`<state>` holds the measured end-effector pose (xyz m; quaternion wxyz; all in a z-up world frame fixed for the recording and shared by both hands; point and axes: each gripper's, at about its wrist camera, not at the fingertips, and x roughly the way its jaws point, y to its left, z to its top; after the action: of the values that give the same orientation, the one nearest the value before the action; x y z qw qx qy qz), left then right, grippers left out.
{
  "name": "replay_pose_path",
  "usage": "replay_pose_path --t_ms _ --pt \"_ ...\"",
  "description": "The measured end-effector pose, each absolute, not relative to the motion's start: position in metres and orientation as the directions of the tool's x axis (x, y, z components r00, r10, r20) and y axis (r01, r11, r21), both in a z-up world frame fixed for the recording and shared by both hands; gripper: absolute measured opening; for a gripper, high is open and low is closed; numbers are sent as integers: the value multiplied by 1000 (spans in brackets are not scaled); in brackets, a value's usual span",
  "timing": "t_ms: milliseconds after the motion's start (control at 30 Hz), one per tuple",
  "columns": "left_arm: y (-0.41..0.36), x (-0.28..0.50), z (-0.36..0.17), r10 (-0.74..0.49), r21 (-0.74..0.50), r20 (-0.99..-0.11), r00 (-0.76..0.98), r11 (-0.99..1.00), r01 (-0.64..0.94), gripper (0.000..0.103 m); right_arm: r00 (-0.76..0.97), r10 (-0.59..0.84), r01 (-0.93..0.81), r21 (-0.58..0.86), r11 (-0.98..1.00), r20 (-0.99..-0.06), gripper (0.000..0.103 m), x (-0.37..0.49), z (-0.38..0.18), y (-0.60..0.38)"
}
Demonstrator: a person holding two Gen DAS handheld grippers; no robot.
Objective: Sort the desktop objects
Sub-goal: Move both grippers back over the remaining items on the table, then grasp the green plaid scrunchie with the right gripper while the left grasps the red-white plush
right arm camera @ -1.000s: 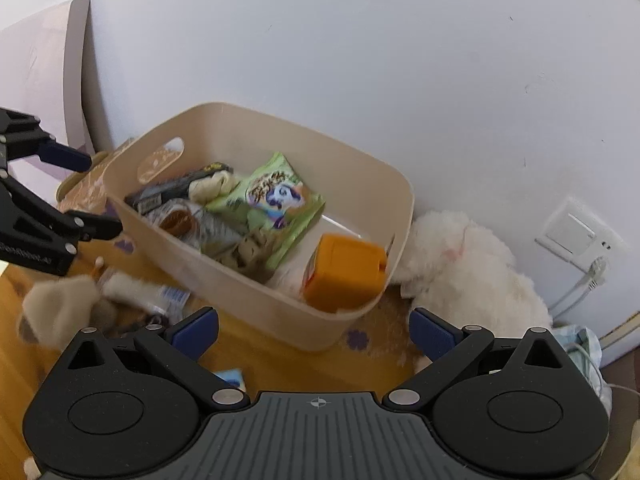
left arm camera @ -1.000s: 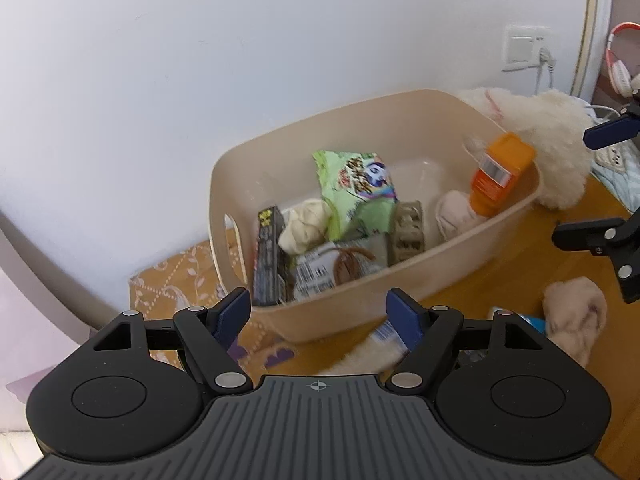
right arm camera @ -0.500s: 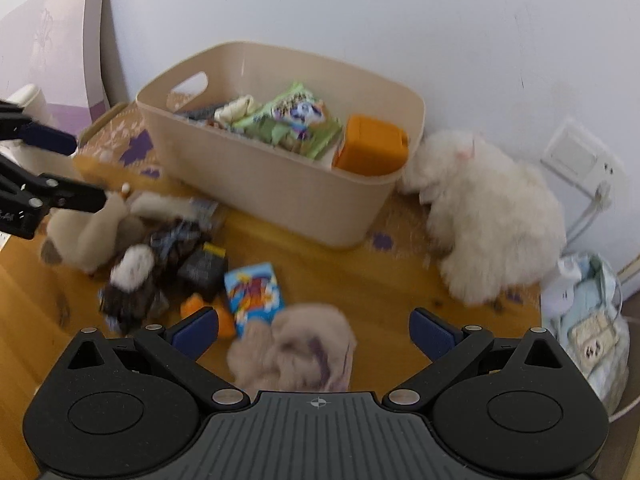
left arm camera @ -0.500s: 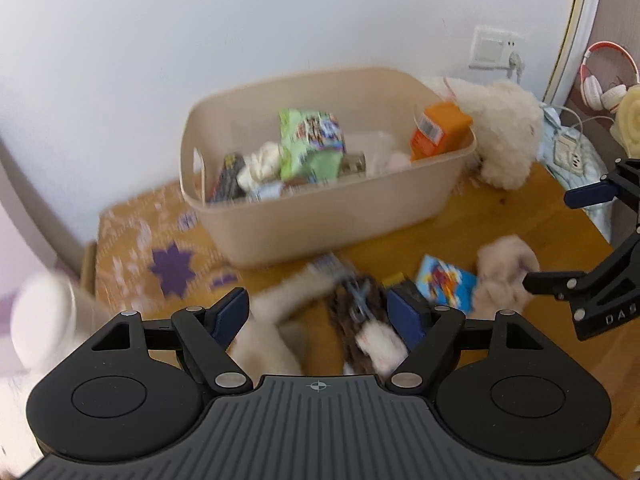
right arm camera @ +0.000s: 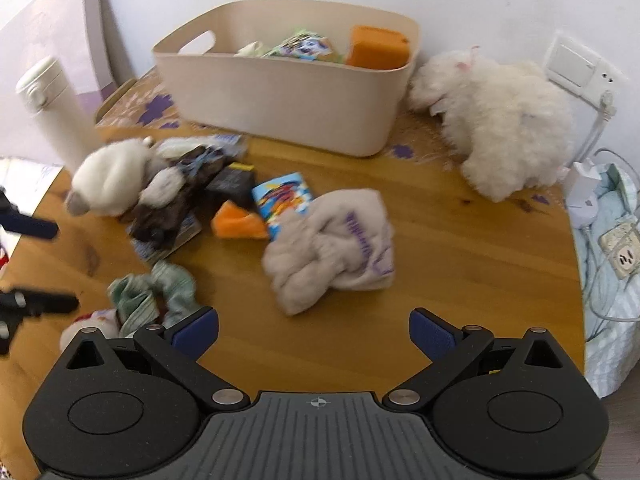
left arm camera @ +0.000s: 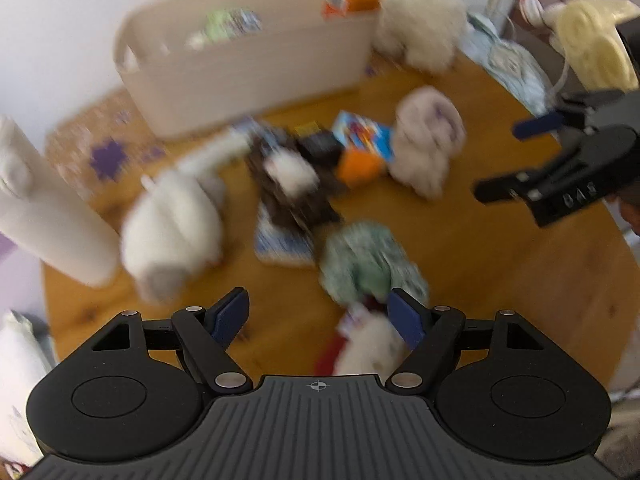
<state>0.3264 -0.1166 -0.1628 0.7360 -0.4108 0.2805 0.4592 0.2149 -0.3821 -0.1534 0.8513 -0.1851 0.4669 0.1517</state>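
Both grippers point down at the table [right arm camera: 460,248], jaws wide apart, holding and touching nothing.

Right gripper [right arm camera: 314,330]: the bin [right arm camera: 280,96] stands far ahead of its fingers by the wall. The beige cloth [right arm camera: 332,248] lies just ahead of the fingers; its purple lettering is illegible. The blue packet [right arm camera: 282,200] lies beyond the cloth; its print is too blurred to read.

Left gripper [left arm camera: 318,316]: the green cloth [left arm camera: 368,264] lies just ahead, nearer the right finger, not gripped. This view is blurred.
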Motion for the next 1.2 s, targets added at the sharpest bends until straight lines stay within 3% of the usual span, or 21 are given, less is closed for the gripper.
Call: replay_pose_path --t_ms 400,867,1033,1133,1200 --pt "-126 350 -205 324 -446 -816 479 175 -878 78 425 179 -469 -47 882 -887 103 203 -182 -344" --pt "-115 353 -225 357 -403 -843 401 75 -912 78 374 179 -459 -14 888 -910 102 212 -212 -324" --pt "-110 357 -223 376 -395 -836 400 94 -914 78 333 240 -445 72 893 -912 99 221 -214 -325" --pt "-109 358 -223 393 -396 -828 401 98 -913 77 334 231 -454 59 889 -914 90 223 -217 -321" --pt "-108 357 -223 402 -392 -827 393 88 -916 72 332 213 -449 44 893 -919 77 225 -220 -320"
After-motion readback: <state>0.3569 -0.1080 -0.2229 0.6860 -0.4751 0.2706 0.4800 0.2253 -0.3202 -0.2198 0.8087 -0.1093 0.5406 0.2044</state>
